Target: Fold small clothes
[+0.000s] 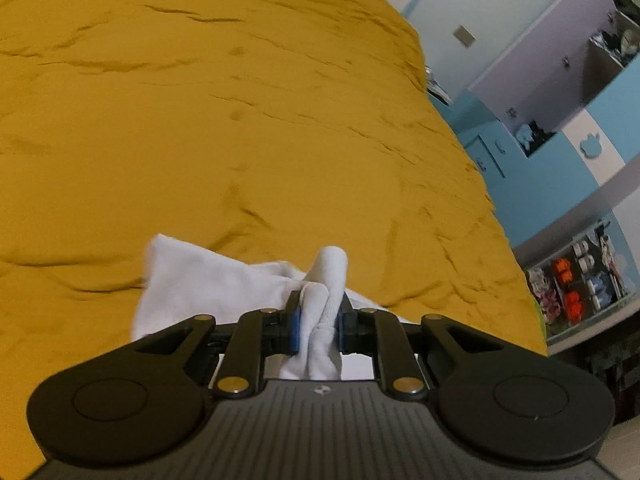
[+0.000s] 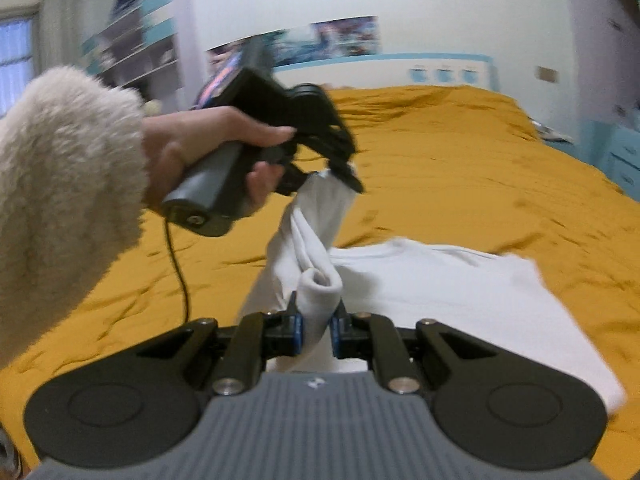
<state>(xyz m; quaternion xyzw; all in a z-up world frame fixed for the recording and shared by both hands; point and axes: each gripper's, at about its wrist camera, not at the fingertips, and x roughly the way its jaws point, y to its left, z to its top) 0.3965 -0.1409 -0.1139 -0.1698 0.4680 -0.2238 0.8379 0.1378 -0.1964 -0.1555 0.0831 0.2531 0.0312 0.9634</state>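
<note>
Both tools are clamped on the same white garment (image 2: 440, 292), which lies partly on the mustard-yellow bed (image 1: 240, 120) and partly lifted off it. The left tool (image 1: 318, 320) pinches a bunched, rolled edge of the cloth between its blue pads (image 1: 294, 326), the fabric poking up past the fingertips. The right tool (image 2: 316, 330) grips another gathered fold the same way. Seen from the right wrist camera, the left tool is raised above the bed in the person's left hand (image 2: 208, 148), and a twisted strip of cloth hangs taut from it down toward the right tool.

Holding two points apart and one high seems meant to stretch the edge straight, so the piece can be laid over itself in a clean fold. The rest of the garment stays flat on the bed just right of the right tool, acting as the base. Motion blur makes it hard to tell which part, perhaps a sleeve or hem, is being held.
</note>
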